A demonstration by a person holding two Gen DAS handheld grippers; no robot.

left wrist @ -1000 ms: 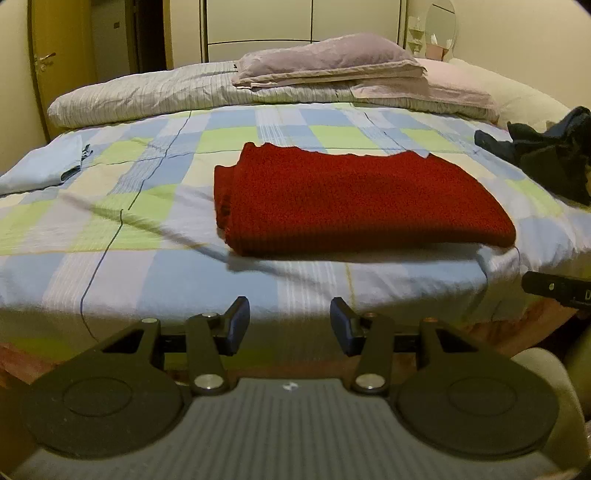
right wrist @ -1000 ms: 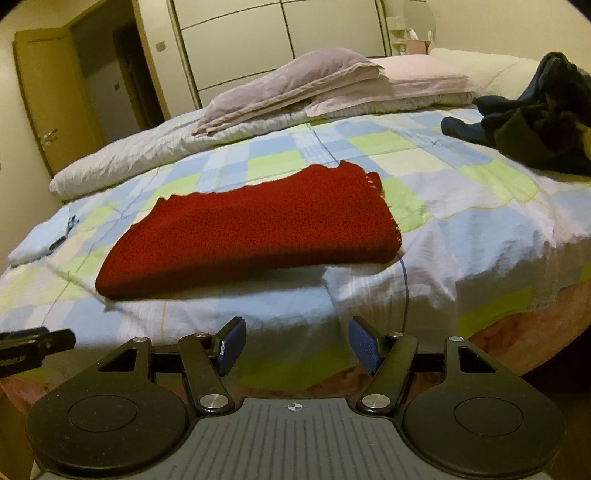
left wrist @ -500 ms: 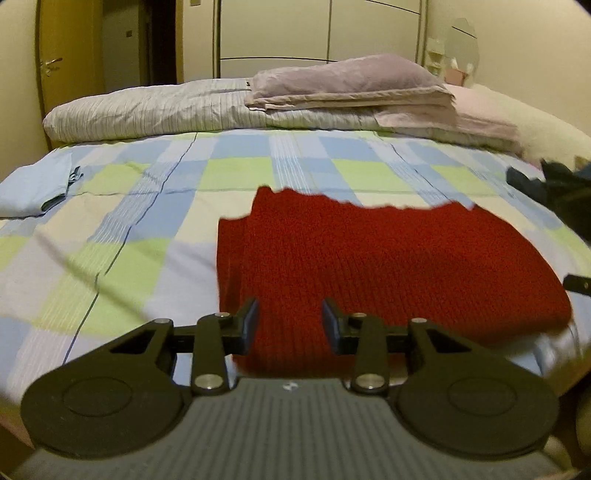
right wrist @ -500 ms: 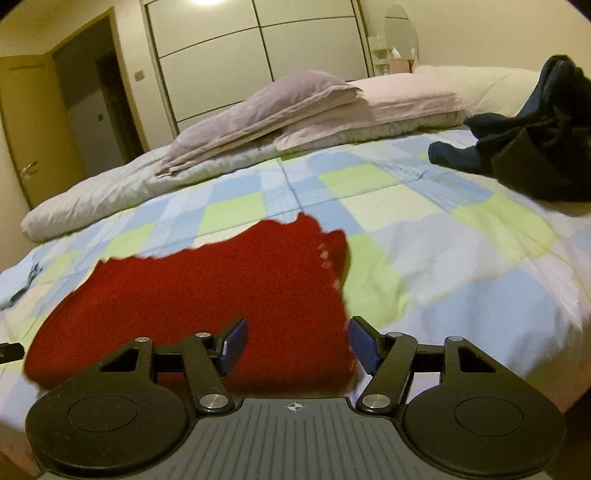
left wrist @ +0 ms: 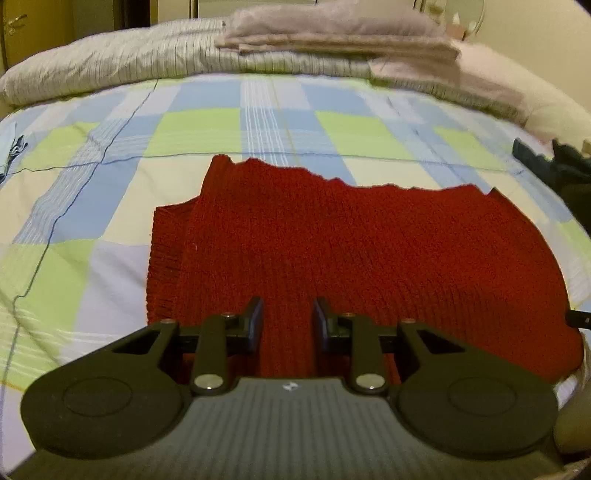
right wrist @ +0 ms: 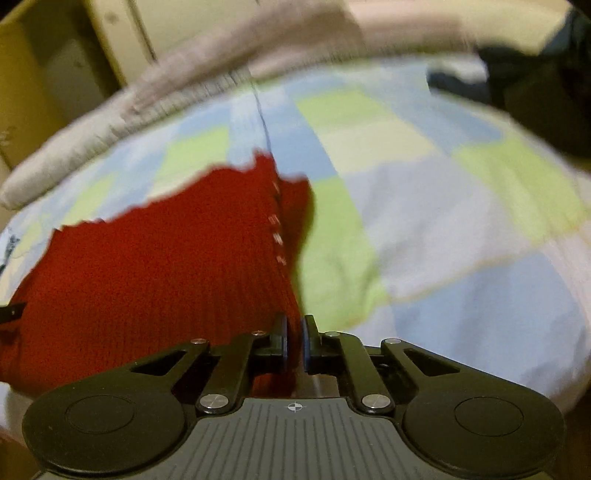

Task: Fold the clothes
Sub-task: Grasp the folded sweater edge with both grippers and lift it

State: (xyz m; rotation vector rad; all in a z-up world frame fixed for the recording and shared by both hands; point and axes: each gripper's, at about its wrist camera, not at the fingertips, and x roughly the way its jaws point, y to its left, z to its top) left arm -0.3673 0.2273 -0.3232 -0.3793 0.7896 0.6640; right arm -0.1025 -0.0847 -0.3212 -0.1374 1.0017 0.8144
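A folded red knit sweater (left wrist: 351, 240) lies on the checked bedcover (left wrist: 92, 258). My left gripper (left wrist: 287, 321) sits low over the sweater's near edge toward its left end. Its jaws stand partly apart, with red knit showing in the gap. In the right wrist view, my right gripper (right wrist: 294, 332) is at the near right corner of the sweater (right wrist: 166, 266). Its fingers are almost together, and the red edge is pinched between them. That view is blurred by motion.
Dark clothes (left wrist: 565, 177) are heaped at the bed's right side, also in the right wrist view as dark clothes (right wrist: 535, 92). Pillows (left wrist: 332, 29) and a rolled quilt (left wrist: 110, 62) line the far end. A light blue garment (left wrist: 11, 147) lies far left.
Both grippers came forward and down from the bed's edge onto the sweater's near edge. The right gripper shut on the fabric. The left jaws narrowed.
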